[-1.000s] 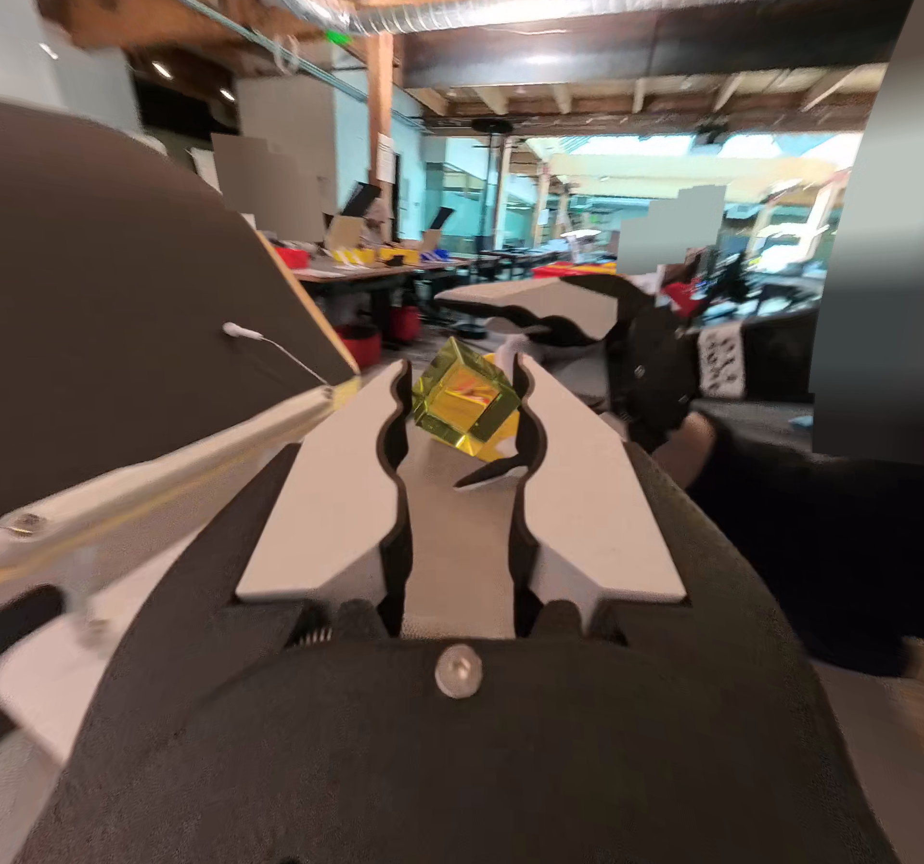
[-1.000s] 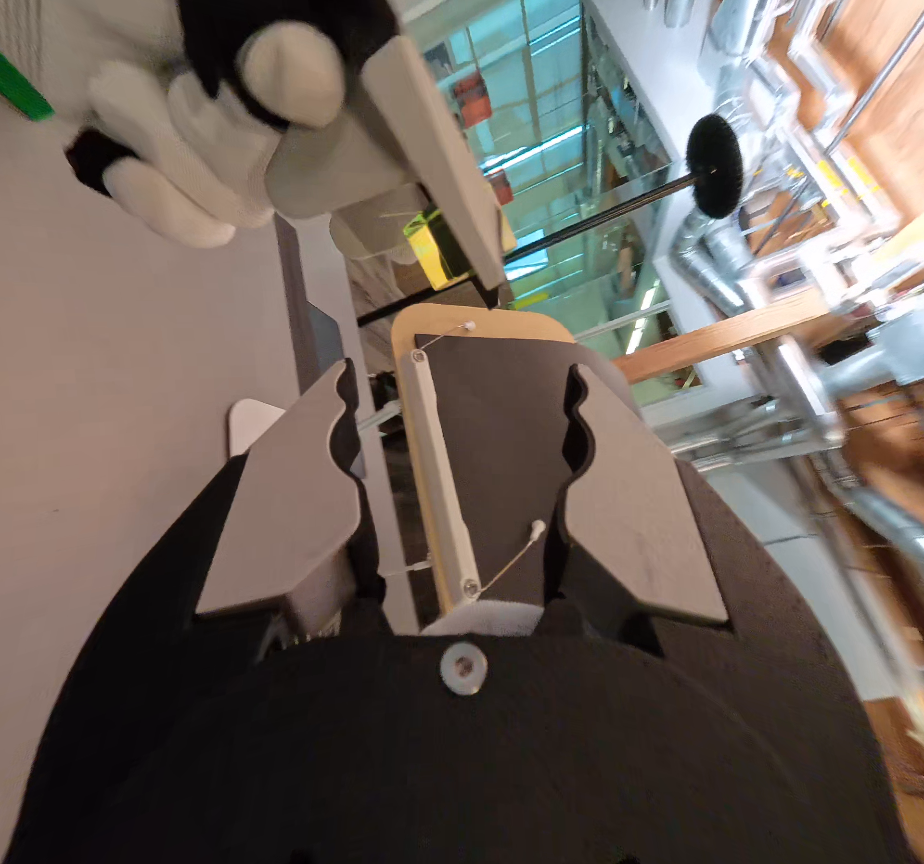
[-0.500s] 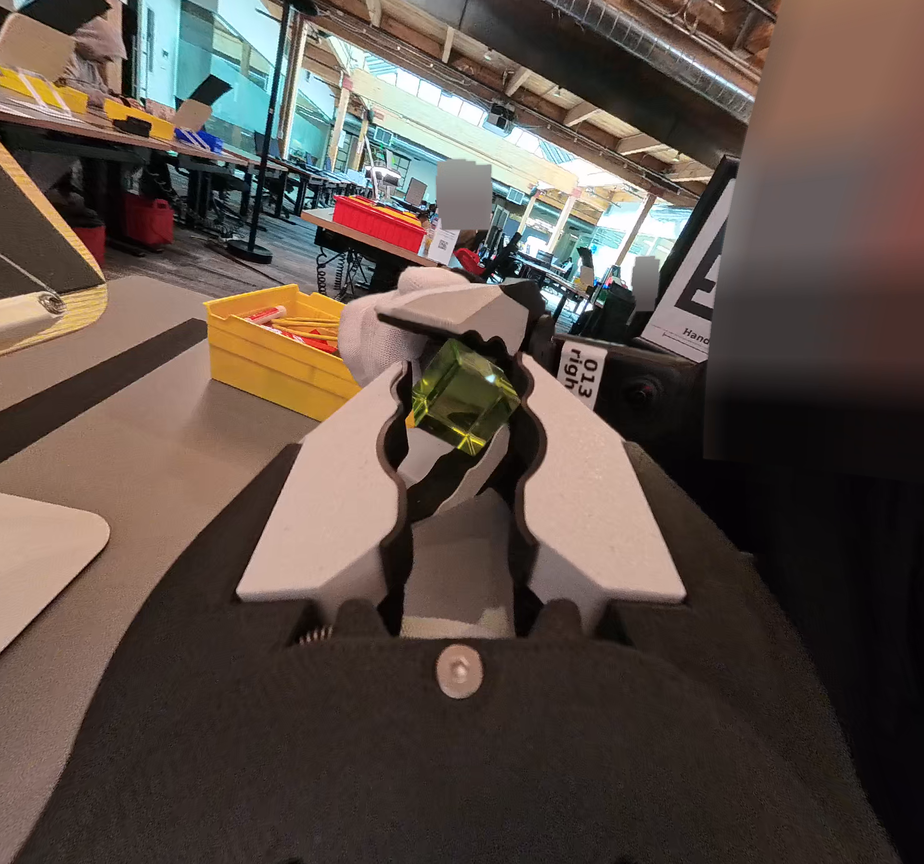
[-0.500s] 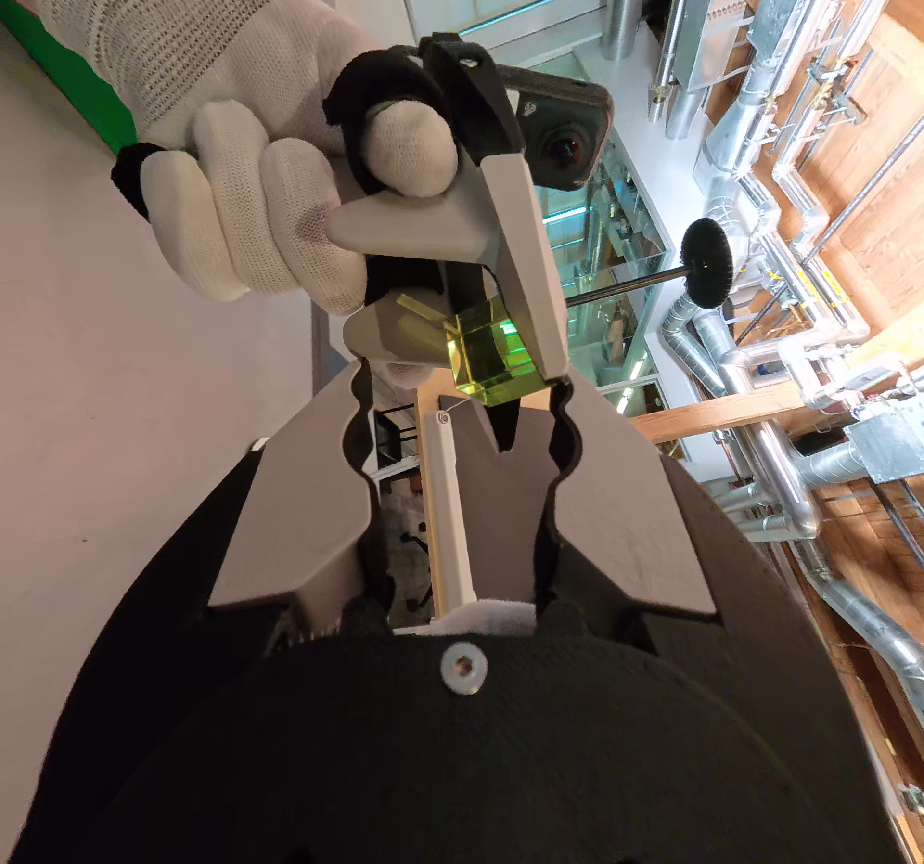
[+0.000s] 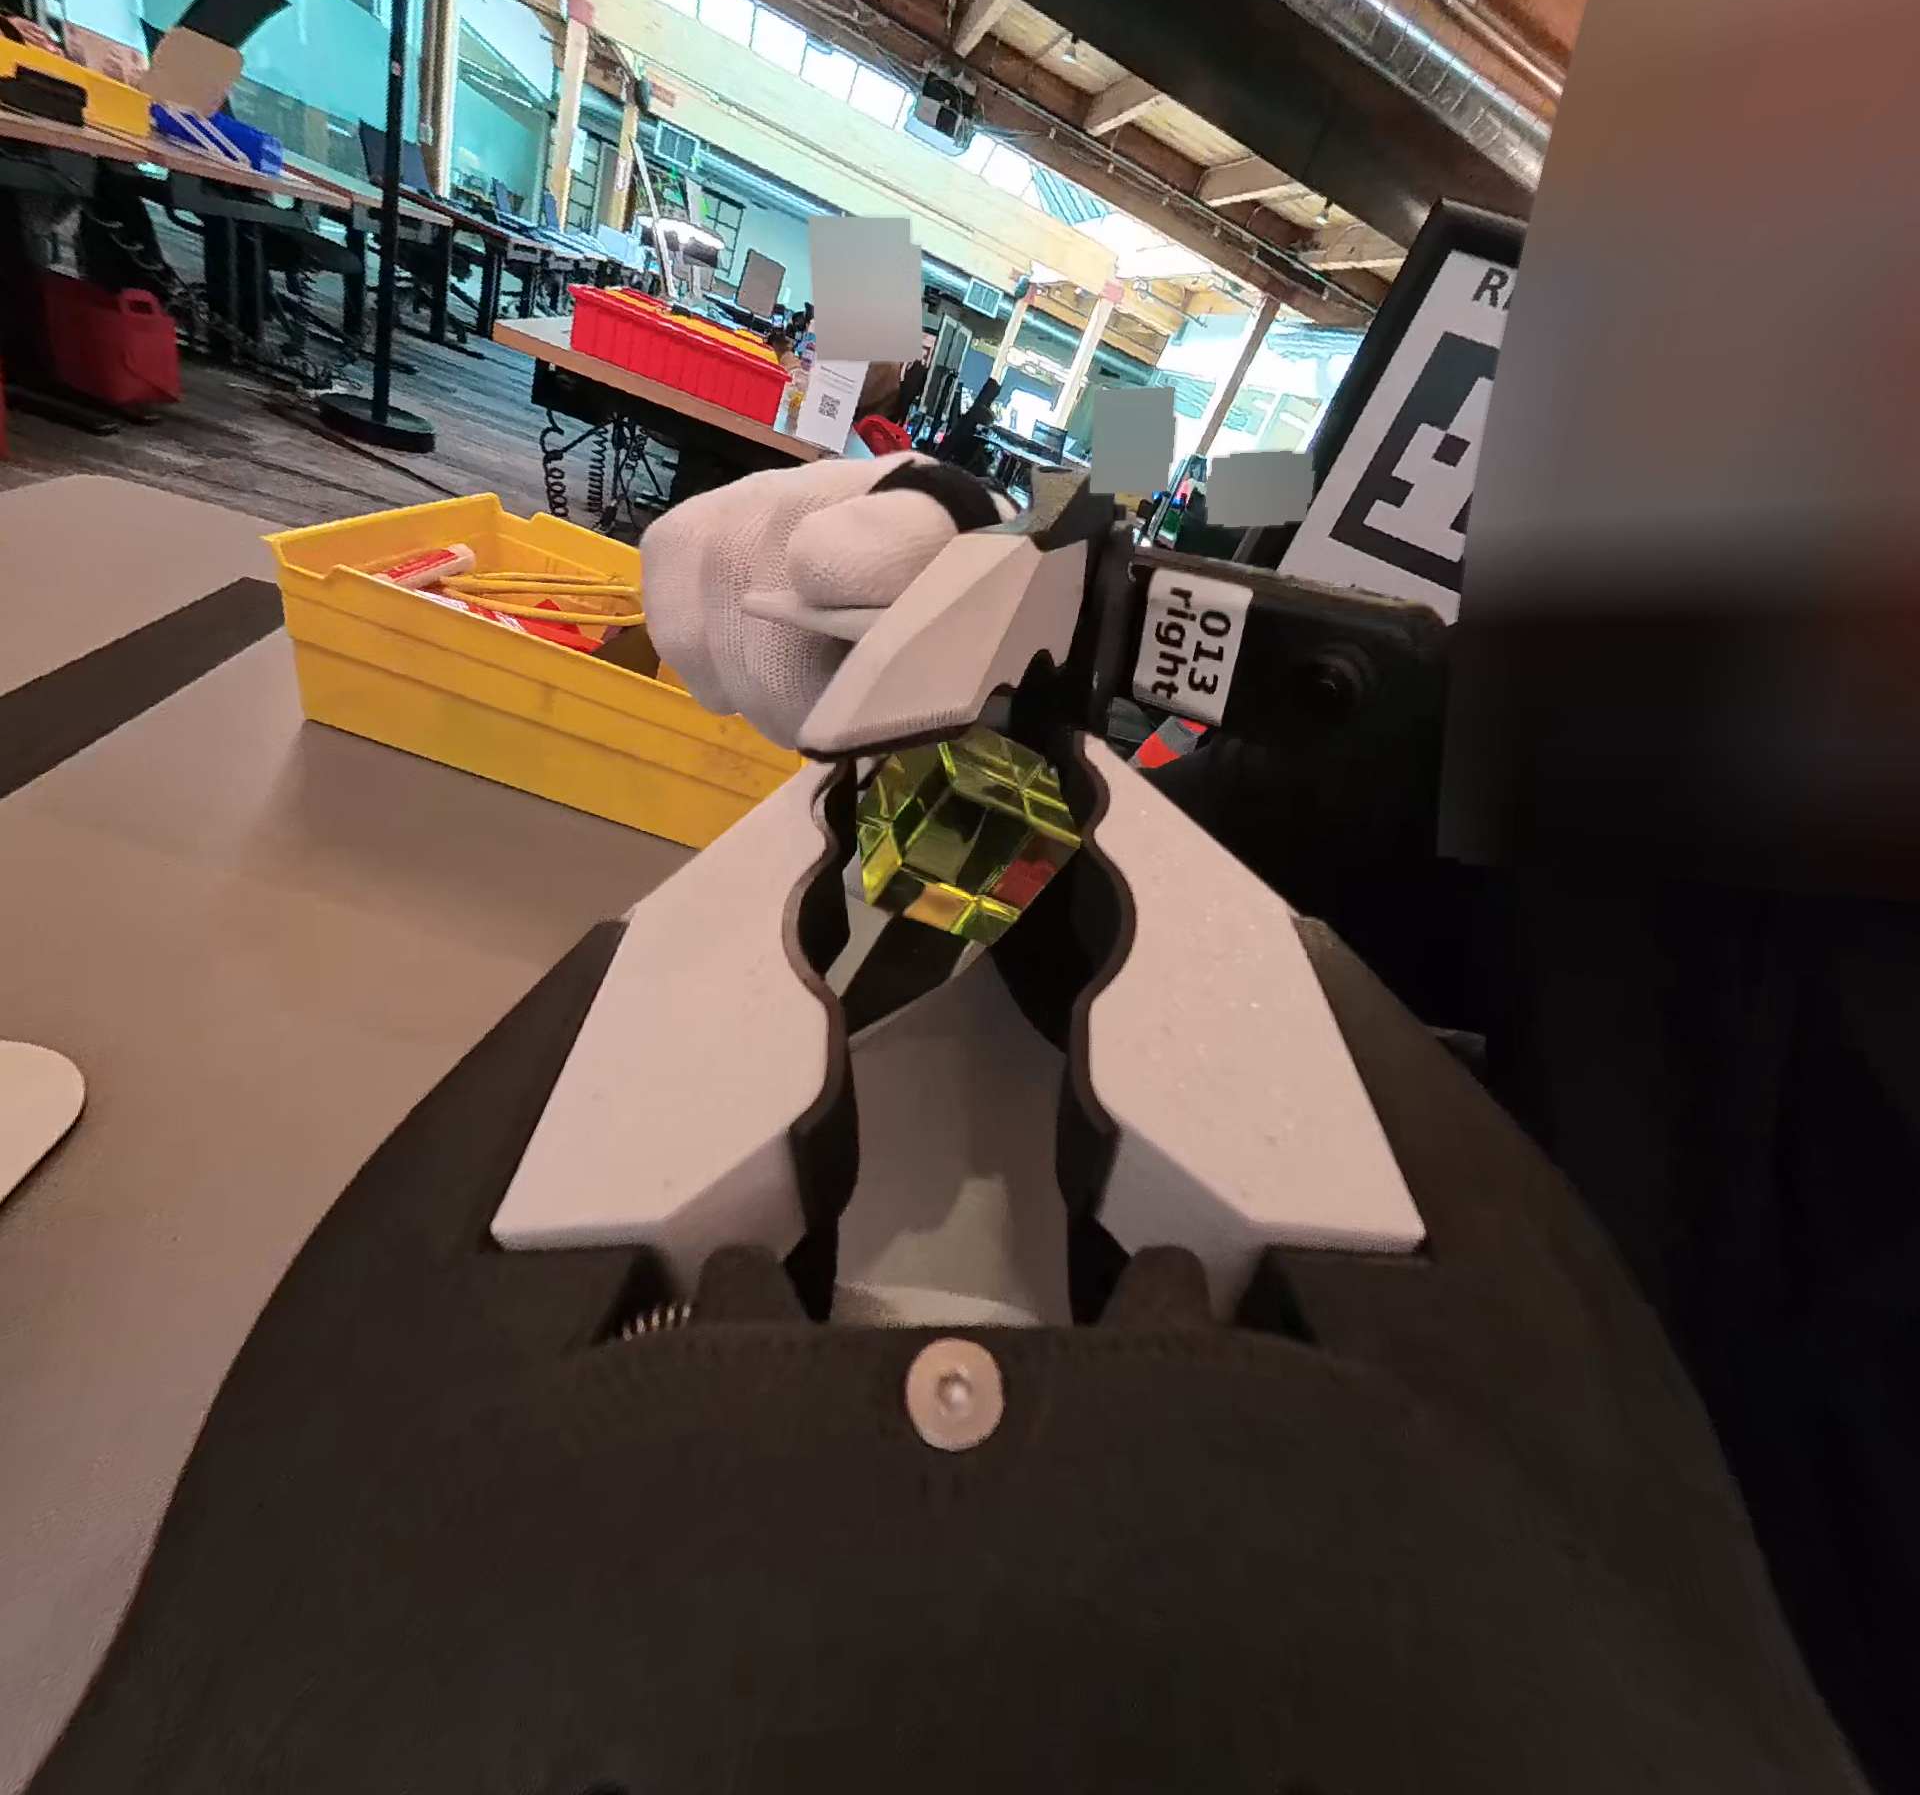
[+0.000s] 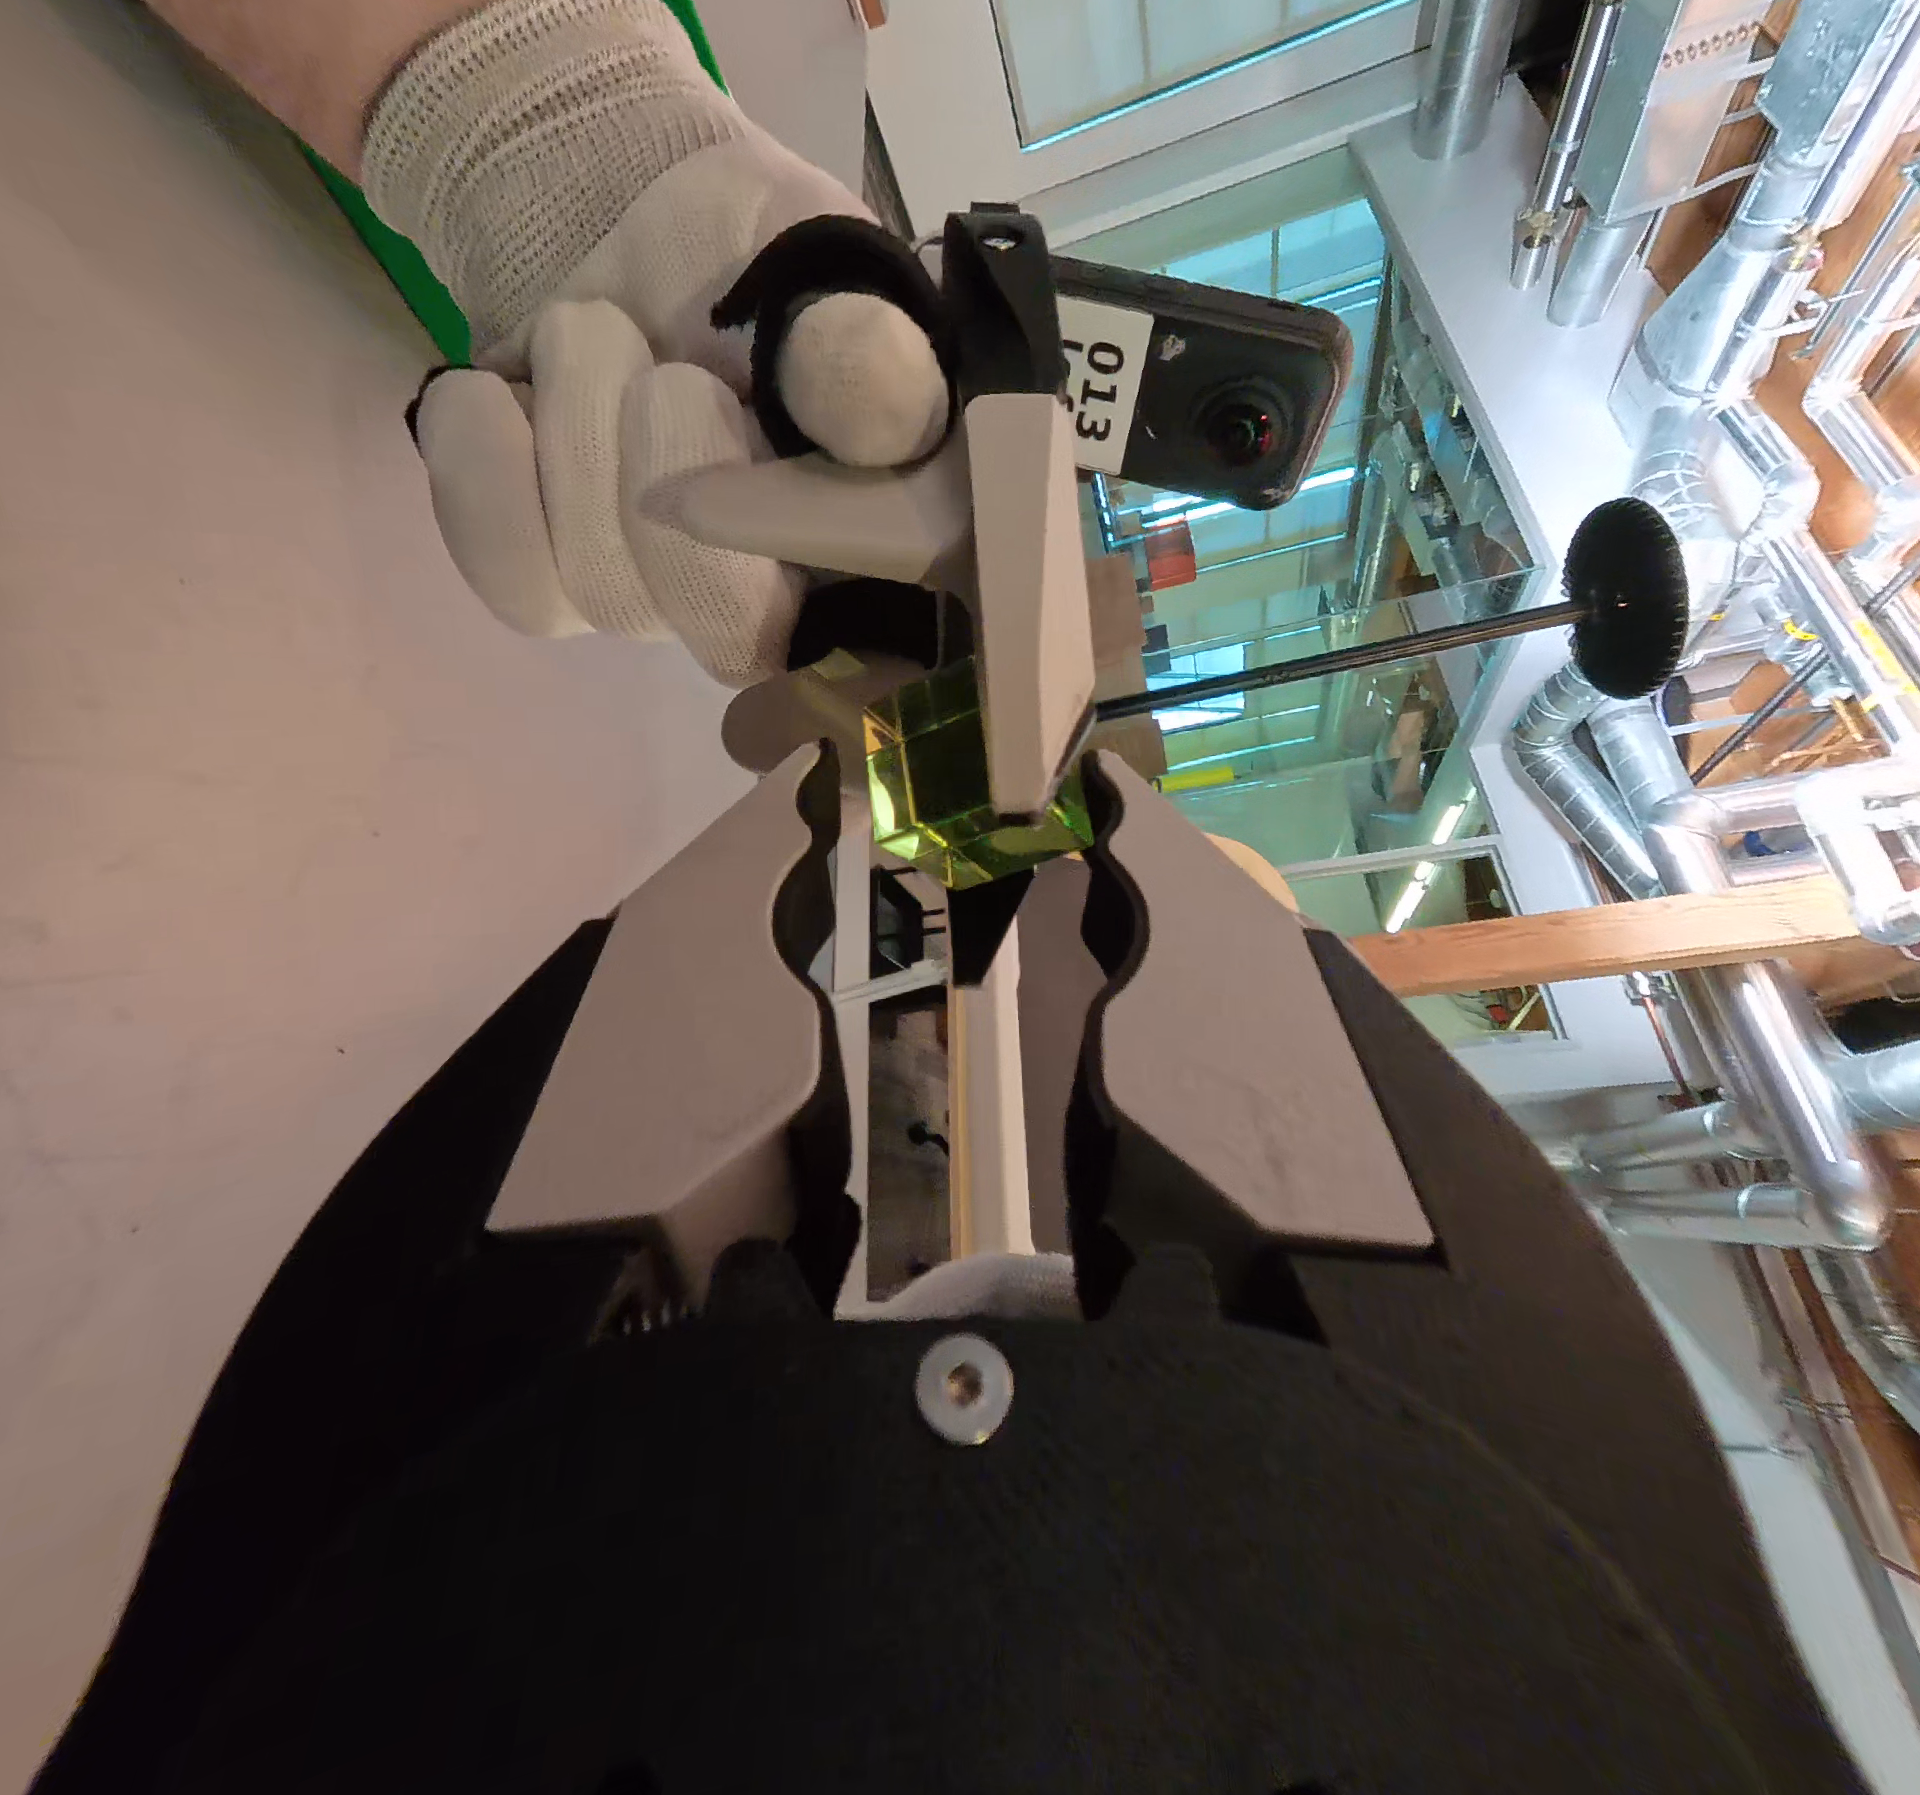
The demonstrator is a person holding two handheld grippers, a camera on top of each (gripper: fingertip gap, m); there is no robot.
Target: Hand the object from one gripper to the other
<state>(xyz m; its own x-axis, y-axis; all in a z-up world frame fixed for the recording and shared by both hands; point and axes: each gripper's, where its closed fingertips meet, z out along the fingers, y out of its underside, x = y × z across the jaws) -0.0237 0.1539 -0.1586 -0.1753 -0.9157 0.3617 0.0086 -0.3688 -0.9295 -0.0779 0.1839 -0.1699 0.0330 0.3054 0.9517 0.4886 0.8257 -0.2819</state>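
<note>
Between own jaws in left wrist view: yellow-green cube (image 5: 961, 836), left gripper (image 5: 956, 836) clenched on it above table (image 5: 260, 914).

Right wrist view: right gripper (image 6: 961, 800) jaws flank cube (image 6: 935, 789), contact unclear. Looks hard, smooth, probably slippery; grip flat faces, not corners.

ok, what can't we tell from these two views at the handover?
- Right wrist view: whether the right gripper grips the green cube; a finger of the left gripper covers the contact faces.
- Left wrist view: the right gripper's lower finger, mostly hidden behind the cube and the left gripper's fingers.
- Left wrist view: the far end of the yellow bin, hidden behind the gloved hand.
</note>
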